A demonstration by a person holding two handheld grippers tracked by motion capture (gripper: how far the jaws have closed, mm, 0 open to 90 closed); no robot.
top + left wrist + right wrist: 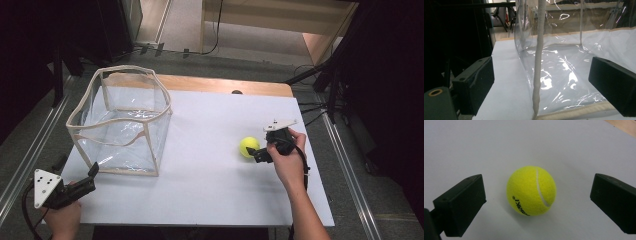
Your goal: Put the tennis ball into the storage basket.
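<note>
The tennis ball point(531, 190) sits on the white table point(210, 185), over toward its right edge and about midway between near and far edges, well apart from the clear bin point(121, 120) at the far left corner. Expect it to be light, springy and felt-covered, so it should grip well, but it's round and free to roll if you nudge it off-centre. Take it across its widest part, one pad on each side. Your right gripper point(260, 153) is right there, just beside the ball on its right, jaws spread wide with the ball lined up between them and neither pad touching yet. Your right hand point(286, 160) wraps the handle, forearm coming in from the near edge and angled slightly left. Over on the other side, your left gripper point(86, 181) hovers at the near left corner, jaws also wide and holding nothing, pointing at the bin's near corner seam point(538, 65). That bin looks soft-walled, thin plastic with fabric trim, so it'll likely flex if pushed.
</note>
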